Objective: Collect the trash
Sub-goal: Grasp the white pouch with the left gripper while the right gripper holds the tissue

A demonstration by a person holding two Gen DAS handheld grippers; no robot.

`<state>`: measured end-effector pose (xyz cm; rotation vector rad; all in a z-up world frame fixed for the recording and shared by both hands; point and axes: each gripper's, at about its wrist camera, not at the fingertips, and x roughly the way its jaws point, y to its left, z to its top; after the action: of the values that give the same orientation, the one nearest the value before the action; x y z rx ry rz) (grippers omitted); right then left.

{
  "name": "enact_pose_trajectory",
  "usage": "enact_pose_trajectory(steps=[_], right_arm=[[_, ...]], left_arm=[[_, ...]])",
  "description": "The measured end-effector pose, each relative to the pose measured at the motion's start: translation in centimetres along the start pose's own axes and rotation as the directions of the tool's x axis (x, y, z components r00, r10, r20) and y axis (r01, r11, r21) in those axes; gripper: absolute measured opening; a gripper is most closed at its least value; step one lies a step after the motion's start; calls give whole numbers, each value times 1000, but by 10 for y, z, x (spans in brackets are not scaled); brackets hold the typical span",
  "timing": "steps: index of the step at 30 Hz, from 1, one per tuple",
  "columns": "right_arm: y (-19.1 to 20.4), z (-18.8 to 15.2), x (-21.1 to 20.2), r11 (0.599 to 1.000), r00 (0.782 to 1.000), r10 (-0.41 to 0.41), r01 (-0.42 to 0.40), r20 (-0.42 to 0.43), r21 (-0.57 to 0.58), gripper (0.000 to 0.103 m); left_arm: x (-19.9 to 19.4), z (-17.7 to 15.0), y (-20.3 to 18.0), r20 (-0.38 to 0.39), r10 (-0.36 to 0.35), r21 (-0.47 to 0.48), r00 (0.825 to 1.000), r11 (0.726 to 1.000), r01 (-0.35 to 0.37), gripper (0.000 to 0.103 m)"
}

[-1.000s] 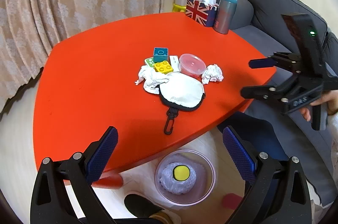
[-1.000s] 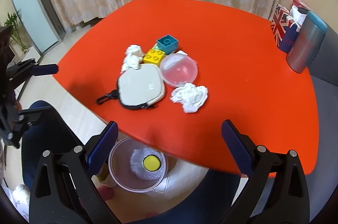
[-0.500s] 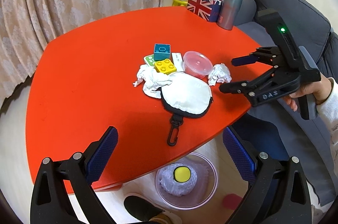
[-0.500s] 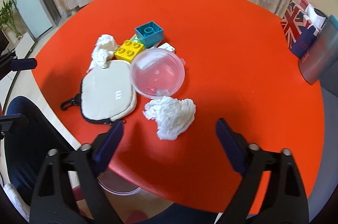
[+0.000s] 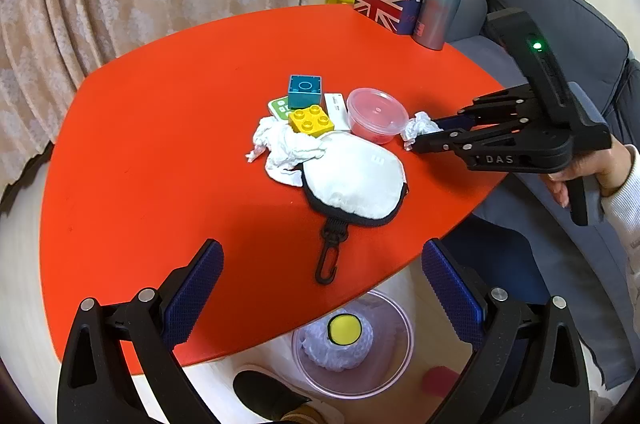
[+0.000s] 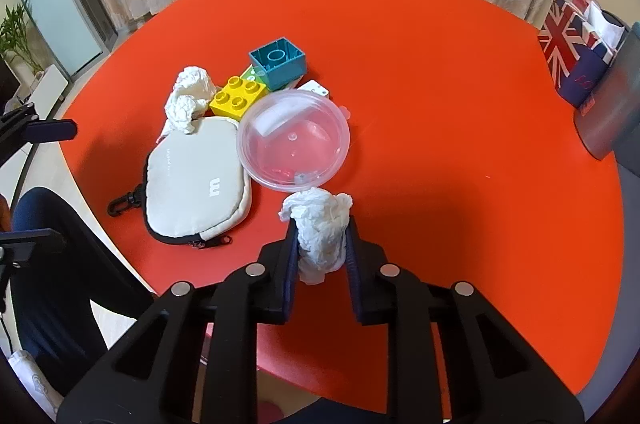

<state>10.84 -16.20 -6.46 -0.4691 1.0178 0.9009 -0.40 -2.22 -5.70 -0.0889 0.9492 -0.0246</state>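
Observation:
My right gripper (image 6: 322,224) is shut on a crumpled white tissue (image 6: 322,232) beside the clear round container (image 6: 294,144) on the red table (image 6: 440,104). The left wrist view shows this gripper (image 5: 424,134) pinching that tissue (image 5: 416,128). A second crumpled tissue (image 6: 188,100) lies by the white pouch (image 6: 196,184); it also shows in the left wrist view (image 5: 284,148). My left gripper (image 5: 320,288) is open and empty above the table's near edge. A clear bin (image 5: 352,340) on the floor holds a wad with a yellow disc.
A yellow brick (image 5: 311,120), a teal block (image 5: 305,90), a green card and a small white card lie by the container. A Union Jack tissue box (image 5: 384,4) and a grey tumbler (image 5: 438,12) stand at the far edge. A grey sofa (image 5: 560,24) is on the right.
My right gripper moved in over the near tissue and closed on it. My left gripper stayed open and shifted slightly over the table edge.

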Motion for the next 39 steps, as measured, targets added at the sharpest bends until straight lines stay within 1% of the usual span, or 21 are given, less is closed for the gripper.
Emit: enact_pose_trajectory(steps=[8,14,20,26,33,37,39], right_arm=[[-3,5,-22,999,1000,9,-10,21,33,20],[-12,5,-33,998,999,14,-16,29,57,20],[-13,5,-44,998,999,7,-10,50,70,20],[-15,-3,-45,997,998,9,-13,55,80,20],[-19,-7,-45,996,998,14,-19,58,92,20],[-18,-7,-44,996,998,15,-20,58,92,20],[-17,-7,-44,996,998,16,-21,58,90,20]], left_arm=[[12,12,-10,-11,0,11,1000,1000,0,95],[29,22,-18,-48,9,1,999,1000,-9,95],[52,24,-19,-98,24,-38,995,999,-28,95],[71,27,-20,-123,25,-88,992,995,-36,95],[85,34,-24,-108,86,-127,990,987,-99,96],[89,35,-29,-98,134,-110,986,983,-145,96],[88,34,-30,-90,140,-109,986,983,-150,95]])
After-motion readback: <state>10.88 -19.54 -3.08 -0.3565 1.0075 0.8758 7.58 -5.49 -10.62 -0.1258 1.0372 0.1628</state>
